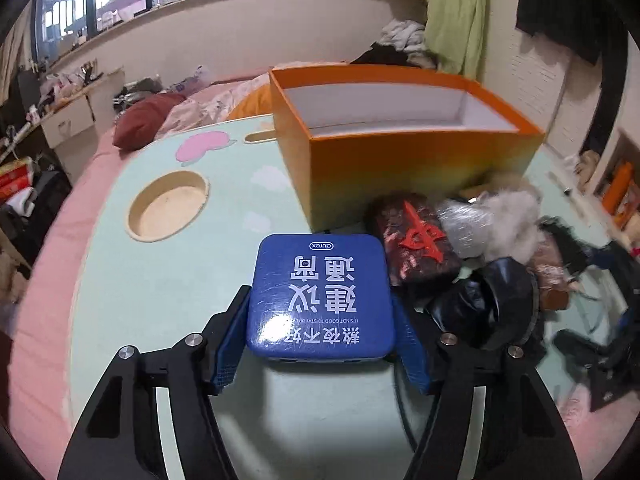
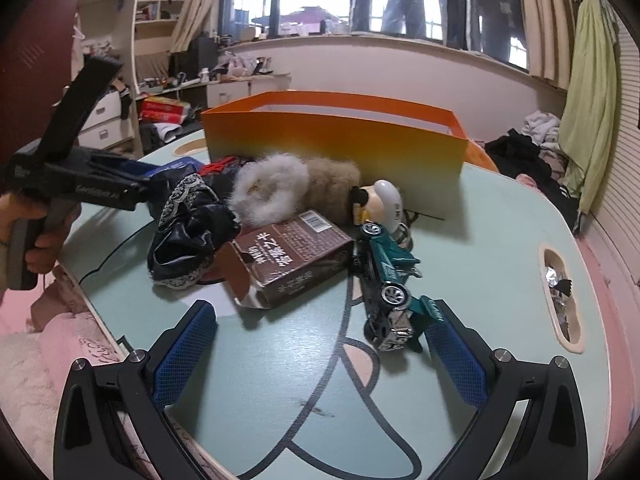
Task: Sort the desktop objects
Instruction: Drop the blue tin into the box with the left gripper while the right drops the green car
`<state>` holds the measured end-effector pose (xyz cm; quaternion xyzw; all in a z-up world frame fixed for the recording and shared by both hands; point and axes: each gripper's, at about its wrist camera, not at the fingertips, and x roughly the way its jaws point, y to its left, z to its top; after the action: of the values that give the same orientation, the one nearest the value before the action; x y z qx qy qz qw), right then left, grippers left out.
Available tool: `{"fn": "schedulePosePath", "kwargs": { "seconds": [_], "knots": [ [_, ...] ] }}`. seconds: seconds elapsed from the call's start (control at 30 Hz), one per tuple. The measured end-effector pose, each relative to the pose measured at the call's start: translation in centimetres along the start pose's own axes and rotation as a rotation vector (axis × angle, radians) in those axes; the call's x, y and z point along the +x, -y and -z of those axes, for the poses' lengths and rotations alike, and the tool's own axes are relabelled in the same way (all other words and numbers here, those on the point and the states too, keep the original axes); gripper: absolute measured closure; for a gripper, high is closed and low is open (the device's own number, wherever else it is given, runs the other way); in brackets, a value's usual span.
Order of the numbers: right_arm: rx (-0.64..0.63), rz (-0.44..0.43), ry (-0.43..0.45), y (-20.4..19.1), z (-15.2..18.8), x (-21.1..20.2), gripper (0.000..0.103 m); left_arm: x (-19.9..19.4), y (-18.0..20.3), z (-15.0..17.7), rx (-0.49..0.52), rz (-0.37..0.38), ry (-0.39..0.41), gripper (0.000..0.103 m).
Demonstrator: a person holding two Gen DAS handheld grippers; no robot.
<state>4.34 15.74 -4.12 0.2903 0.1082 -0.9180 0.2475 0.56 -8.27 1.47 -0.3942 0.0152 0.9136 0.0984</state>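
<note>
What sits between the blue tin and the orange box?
Only bare table top separates the blue tin from the orange box, seen in the left wrist view.

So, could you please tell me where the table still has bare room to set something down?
Bare table lies left of the blue box, between it and the round recess. More lies in front of the brown carton, between the right gripper fingers. The orange box looks empty. It is crowded right of the blue box: fabric, fur, toy car.
</note>
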Motion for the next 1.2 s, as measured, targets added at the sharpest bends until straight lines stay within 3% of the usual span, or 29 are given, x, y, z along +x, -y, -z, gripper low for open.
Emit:
{"fn": "schedulePosePath", "kwargs": {
  "seconds": [0.13,0.2,0.3,0.37,0.47,0.53,0.63,0.73,0.77,0.83,0.87,0.97,1.03,1.2],
  "knots": [
    [0.002,-0.063,-0.107,-0.3,-0.4,-0.9,0.000,-1.9,-0.6,0.2,-0.019,0.012,0.054,0.037],
    [0.044,-0.153,-0.099,0.0,-0.3,-1.8,0.000,-3.3,-0.9,0.0,-0.018,-0.003,0.094,0.037],
    [0.017,-0.202,-0.100,0.2,-0.1,-2.0,0.000,-5.0,-1.3,-0.8,-0.023,-0.002,0.146,0.037],
    [-0.028,-0.152,-0.127,0.7,-0.4,-1.6,0.000,-6.0,-1.2,-1.1,-0.018,0.004,0.169,0.037],
    [0.130,-0.020,-0.125,3.3,-1.0,-1.8,0.000,-7.1,-0.8,-1.7,-0.004,0.012,0.208,0.037],
    [0.169,0.071,-0.099,4.3,-1.7,-2.2,0.000,-7.6,-0.4,-2.0,0.001,0.031,0.222,0.037],
    [0.154,0.018,-0.071,3.8,-2.7,-2.2,0.015,-8.2,0.3,-2.1,0.011,0.057,0.231,0.037],
    [0.145,0.093,-0.096,3.5,-3.2,-1.1,0.030,-8.4,1.0,-2.1,0.028,0.065,0.238,0.037],
    [0.155,0.094,-0.124,3.6,-3.2,-0.4,0.045,-8.3,1.1,-2.2,0.030,0.070,0.238,0.037],
    [0.166,0.074,-0.121,4.1,-3.0,0.5,0.058,-8.2,1.2,-2.3,0.025,0.070,0.240,0.037],
    [0.173,0.062,-0.118,4.3,-3.0,0.6,0.077,-8.1,1.2,-2.4,0.019,0.067,0.241,0.037],
    [0.223,0.004,-0.063,5.2,-3.0,-0.8,0.079,-7.9,1.4,-2.7,0.011,0.085,0.238,0.037],
    [0.229,0.033,-0.007,5.8,-3.7,-2.4,0.079,-7.7,1.7,-3.6,0.006,0.093,0.254,0.037],
    [0.224,-0.007,0.091,6.8,-9.9,-2.8,0.079,-5.3,2.9,-8.6,-0.029,0.136,0.264,0.037]
  ]
}}
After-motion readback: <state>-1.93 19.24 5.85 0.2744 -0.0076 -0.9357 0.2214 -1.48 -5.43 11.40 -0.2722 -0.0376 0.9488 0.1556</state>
